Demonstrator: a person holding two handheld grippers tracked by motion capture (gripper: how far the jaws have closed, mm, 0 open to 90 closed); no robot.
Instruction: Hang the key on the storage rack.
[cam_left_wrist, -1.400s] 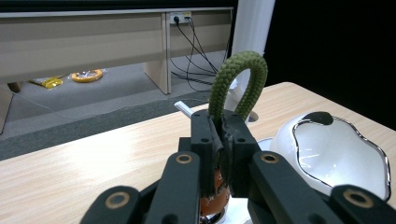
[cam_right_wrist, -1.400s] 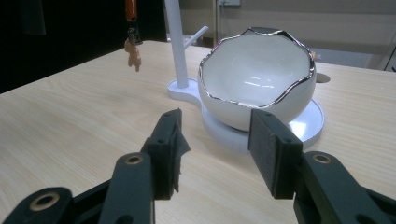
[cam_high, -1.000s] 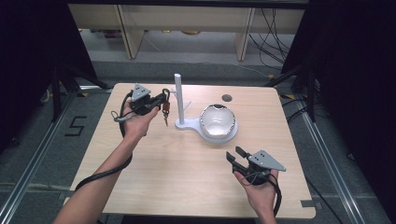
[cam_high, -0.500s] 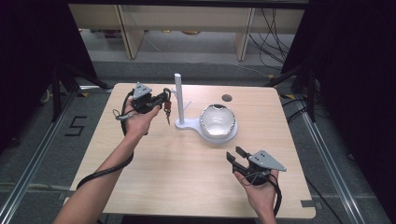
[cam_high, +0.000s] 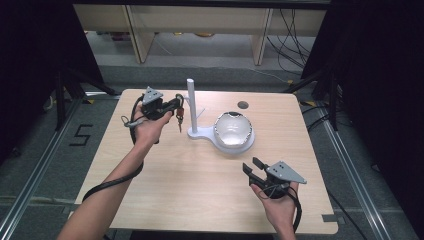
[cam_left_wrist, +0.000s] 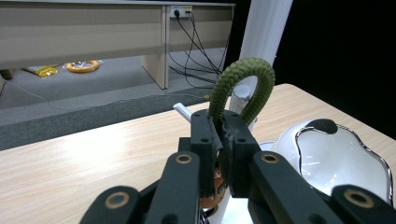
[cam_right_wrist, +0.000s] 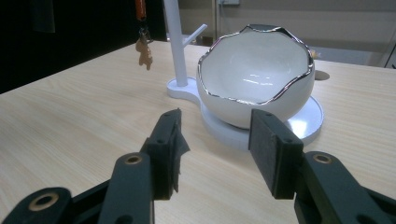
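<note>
My left gripper (cam_high: 176, 105) is shut on a green cord loop (cam_left_wrist: 243, 77), and a small bunch of keys (cam_high: 179, 118) hangs below it, above the table. It hovers just left of the white post (cam_high: 191, 102) of a stand, close to its side peg (cam_left_wrist: 183, 112). On the stand's base sits a white egg-shaped bowl (cam_high: 233, 129) with a silver rim. In the right gripper view the keys (cam_right_wrist: 144, 51) dangle left of the post (cam_right_wrist: 173, 42), and the bowl (cam_right_wrist: 256, 70) is straight ahead. My right gripper (cam_high: 252, 167) stands open near the table's front right, holding nothing.
A dark round spot (cam_high: 243, 105) marks the wooden table (cam_high: 165, 190) behind the bowl. Beyond the far edge are a shelf unit (cam_high: 135, 30) and loose cables (cam_high: 295, 30) on the floor. Black curtains flank both sides.
My left gripper with the keys has edged slightly right toward the post. The right gripper has stayed put.
</note>
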